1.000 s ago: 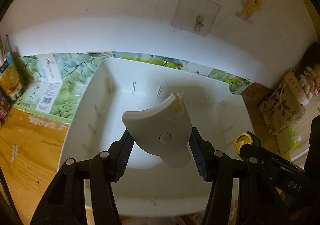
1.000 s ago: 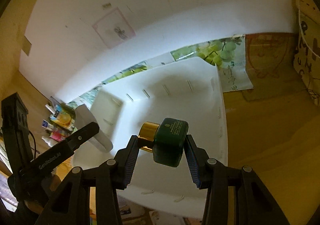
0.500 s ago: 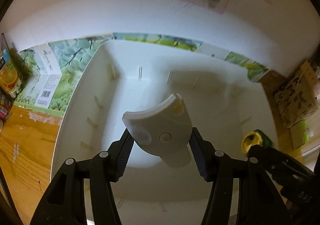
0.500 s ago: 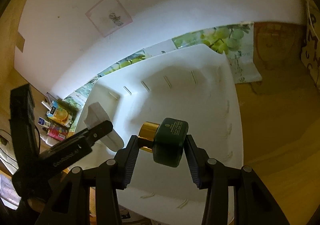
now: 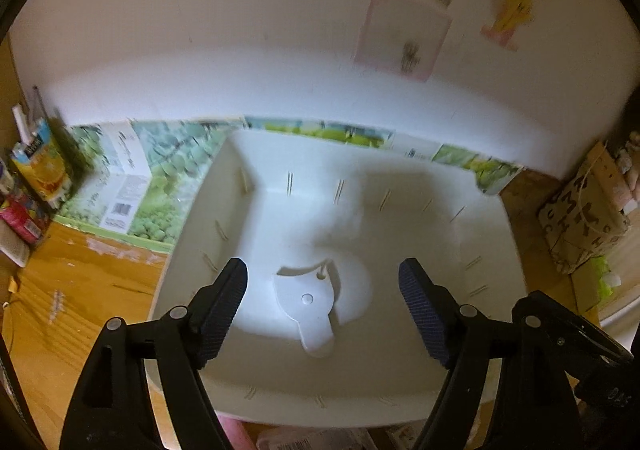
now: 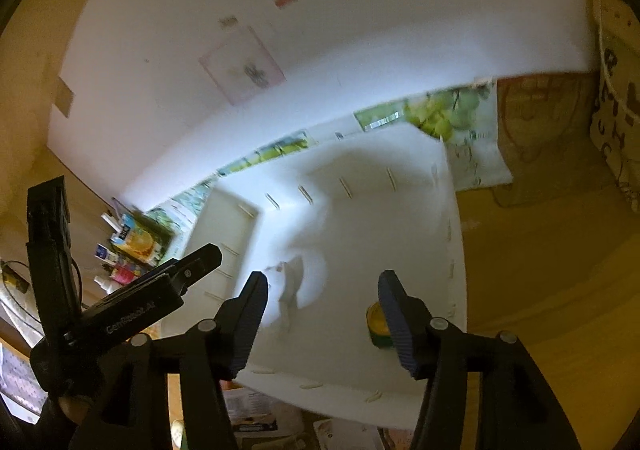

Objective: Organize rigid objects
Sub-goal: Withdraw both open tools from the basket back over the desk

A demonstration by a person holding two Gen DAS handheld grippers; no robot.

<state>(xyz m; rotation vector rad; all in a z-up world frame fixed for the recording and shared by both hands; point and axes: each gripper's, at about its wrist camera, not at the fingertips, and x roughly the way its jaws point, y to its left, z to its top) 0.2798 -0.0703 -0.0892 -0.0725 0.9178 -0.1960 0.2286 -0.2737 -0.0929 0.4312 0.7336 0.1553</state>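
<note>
A white plastic bin (image 5: 192, 217) stands on the wooden table. A white curved plastic piece (image 5: 306, 300) lies loose on its floor. My left gripper (image 5: 322, 270) hovers above that piece with its jaws opening, the pads clear of it on both sides. In the right wrist view the same piece (image 6: 290, 282) shows blurred in the bin (image 6: 380, 217). A dark green bottle with a gold cap (image 6: 376, 324) lies by the bin's right wall, partly hidden behind one finger. My right gripper (image 6: 323, 277) is above it, its jaws opening and nothing between the pads.
A flattened green-printed carton (image 5: 132, 185) lies under and behind the bin against the white wall. Juice cartons (image 5: 40, 165) crowd the far left of the table (image 5: 80, 290). A patterned paper bag (image 5: 580, 221) stands at the right. Papers lie by the bin's near edge.
Both grippers have opened. The white piece dropped from the left jaws to the bin's floor, and the green bottle dropped from the right jaws to beside the bin's right wall.
</note>
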